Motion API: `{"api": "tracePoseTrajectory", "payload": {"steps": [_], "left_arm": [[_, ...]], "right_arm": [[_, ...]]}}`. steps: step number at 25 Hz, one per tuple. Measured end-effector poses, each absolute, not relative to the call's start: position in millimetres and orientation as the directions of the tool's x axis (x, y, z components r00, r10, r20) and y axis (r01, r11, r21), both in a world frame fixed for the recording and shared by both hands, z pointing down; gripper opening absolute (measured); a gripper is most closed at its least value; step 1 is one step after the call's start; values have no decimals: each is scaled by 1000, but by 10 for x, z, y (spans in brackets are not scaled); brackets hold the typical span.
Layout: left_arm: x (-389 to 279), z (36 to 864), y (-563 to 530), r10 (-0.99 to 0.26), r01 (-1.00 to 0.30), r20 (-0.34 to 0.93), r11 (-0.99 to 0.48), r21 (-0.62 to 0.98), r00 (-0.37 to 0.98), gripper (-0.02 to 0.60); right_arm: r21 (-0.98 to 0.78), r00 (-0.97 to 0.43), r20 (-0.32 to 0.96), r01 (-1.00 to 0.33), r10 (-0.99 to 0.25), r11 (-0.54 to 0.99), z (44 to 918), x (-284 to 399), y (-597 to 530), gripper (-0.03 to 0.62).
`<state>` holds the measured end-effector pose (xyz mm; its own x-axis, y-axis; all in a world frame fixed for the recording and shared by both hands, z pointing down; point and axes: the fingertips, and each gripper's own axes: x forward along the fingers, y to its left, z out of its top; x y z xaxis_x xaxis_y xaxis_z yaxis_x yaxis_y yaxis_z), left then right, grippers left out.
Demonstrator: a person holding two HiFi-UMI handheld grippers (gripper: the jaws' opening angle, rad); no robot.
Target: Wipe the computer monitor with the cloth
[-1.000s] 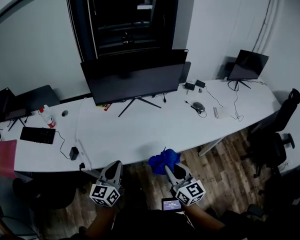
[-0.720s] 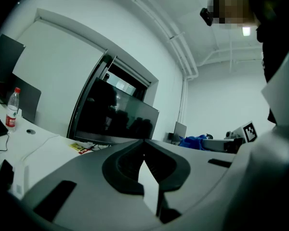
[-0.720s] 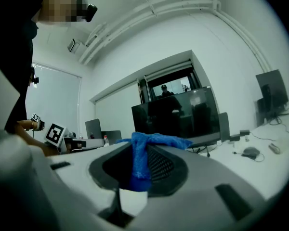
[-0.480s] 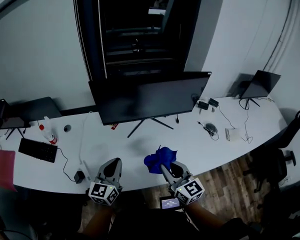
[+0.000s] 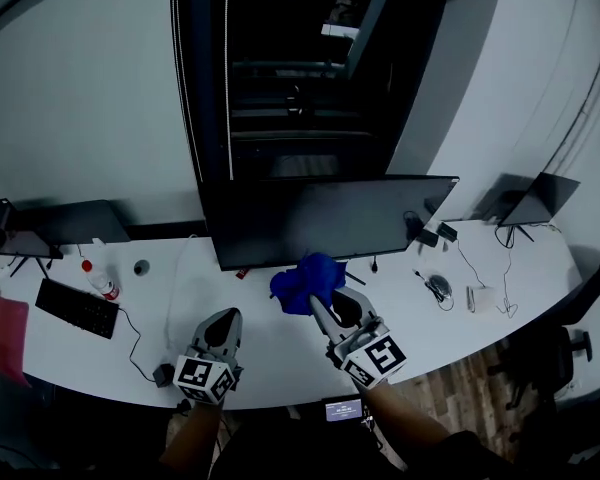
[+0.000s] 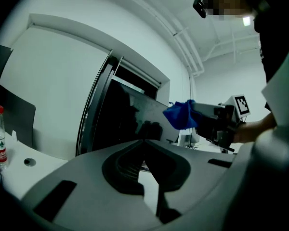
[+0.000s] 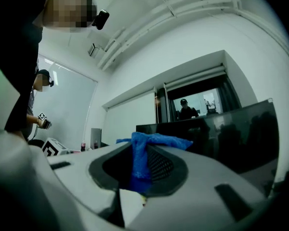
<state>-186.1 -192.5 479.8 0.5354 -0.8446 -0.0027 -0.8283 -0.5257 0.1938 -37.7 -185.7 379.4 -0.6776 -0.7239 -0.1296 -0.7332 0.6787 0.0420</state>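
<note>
Closer to the black monitor (image 5: 330,218) on the white table (image 5: 270,338) than half a second ago, the right tool (image 5: 318,303) pinches the blue cloth (image 5: 302,283). Cloth sits bunched just in front of the screen's lower edge; contact with the screen cannot be judged. Left tool (image 5: 225,320) hovers over the table, jaws pressed together with nothing between them.

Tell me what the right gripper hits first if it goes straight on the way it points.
Likely the monitor screen: the blue cloth in the right gripper would touch it first, though depth is unclear.
</note>
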Motion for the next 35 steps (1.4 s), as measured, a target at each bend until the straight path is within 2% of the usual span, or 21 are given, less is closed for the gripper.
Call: {"api": "tracePoseTrajectory", "payload": {"steps": [6,17,27,31,35], "left_arm": [[-1945,4706,-2106,-844,-828,-23,-531,181,536,-6],[-2055,4560,-2380,-858,-842,-58,-512,173,510,-6],[-2276,4418,-2452,-894,-878,-92,-449,168,439,-6],[-2343,4456,-2414,-908,-893,-86,-419,166,411,-6],[-2344,4494,-2390,-915,-899,-79,-404,169,396,-6]], "right_arm": [[153,-737,-238,-672,-633,725,3098,-736,-2332,83],[341,-798,-255,-603,-547,721,2239,-1468,-3090,82],[517,-845,-21,-466,-534,718,2366,-2253,-3539,82],[590,-823,91,-408,-560,697,2588,-2365,-3612,81],[654,-801,152,-358,-579,667,2735,-2406,-3640,81]]}}
